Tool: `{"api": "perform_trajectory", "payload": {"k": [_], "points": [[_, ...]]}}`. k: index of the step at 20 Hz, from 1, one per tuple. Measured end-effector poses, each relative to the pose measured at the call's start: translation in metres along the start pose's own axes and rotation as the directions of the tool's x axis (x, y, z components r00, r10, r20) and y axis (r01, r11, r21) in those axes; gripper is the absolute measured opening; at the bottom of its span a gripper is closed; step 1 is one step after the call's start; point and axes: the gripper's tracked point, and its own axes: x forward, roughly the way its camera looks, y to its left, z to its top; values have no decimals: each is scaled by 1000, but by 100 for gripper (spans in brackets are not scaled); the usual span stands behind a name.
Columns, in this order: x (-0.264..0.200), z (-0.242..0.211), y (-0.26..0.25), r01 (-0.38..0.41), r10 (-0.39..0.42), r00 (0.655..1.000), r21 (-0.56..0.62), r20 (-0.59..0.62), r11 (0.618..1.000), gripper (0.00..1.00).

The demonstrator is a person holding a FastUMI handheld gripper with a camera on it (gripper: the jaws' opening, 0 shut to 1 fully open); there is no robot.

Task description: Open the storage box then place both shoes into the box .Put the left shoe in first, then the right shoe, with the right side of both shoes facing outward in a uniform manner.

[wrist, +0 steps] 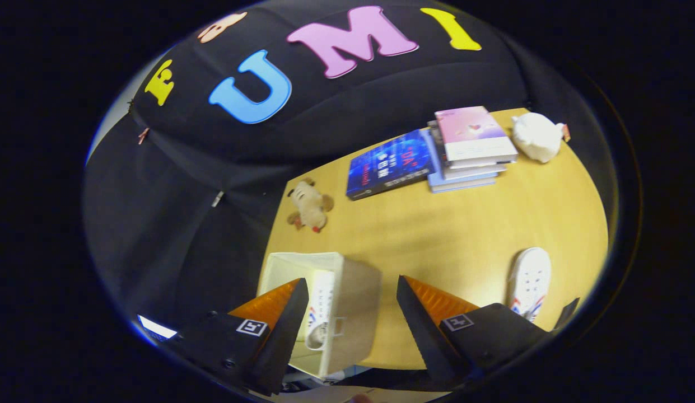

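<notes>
The white storage box (355, 302) stands open on the wooden table (437, 235), below and between my fingers. One white shoe (320, 313) with red and blue trim stands on its side inside the box, close to my left finger. The second white shoe (530, 281) lies on the table beyond my right finger. My gripper (351, 288) hovers above the box, open, with nothing held between its fingers.
A small plush dog (309, 205) lies just beyond the box near the table's left edge. A blue book (389, 164) and a stack of books (471, 147) sit at the far side, with a white plush toy (536, 136) beside them.
</notes>
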Motion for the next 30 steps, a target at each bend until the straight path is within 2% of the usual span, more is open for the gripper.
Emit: {"api": "perform_trajectory", "payload": {"k": [5,9,12,15,16,18,20,22,23,24,26,27,30], "points": [[-27,-12,-134,219,-219,976,84,-11,972,97],[-23,-50,-215,324,-316,943,67,-103,944,96],[-12,-78,-245,334,-322,929,43,-181,941,93],[6,-103,-264,342,-313,916,76,-252,937,87],[13,-107,-267,339,-303,915,100,-267,935,88],[20,-113,-267,320,-269,918,146,-290,936,80],[23,-114,-269,299,-245,921,149,-303,942,77],[21,-114,-271,283,-219,925,182,-310,942,79],[20,-114,-273,284,-213,925,201,-315,937,75],[16,-113,-282,316,-249,918,189,-309,930,71],[19,-114,-282,312,-249,923,193,-295,930,37],[17,-114,-283,309,-253,924,169,-286,936,34],[14,-109,-281,313,-261,927,174,-268,934,15]]}}
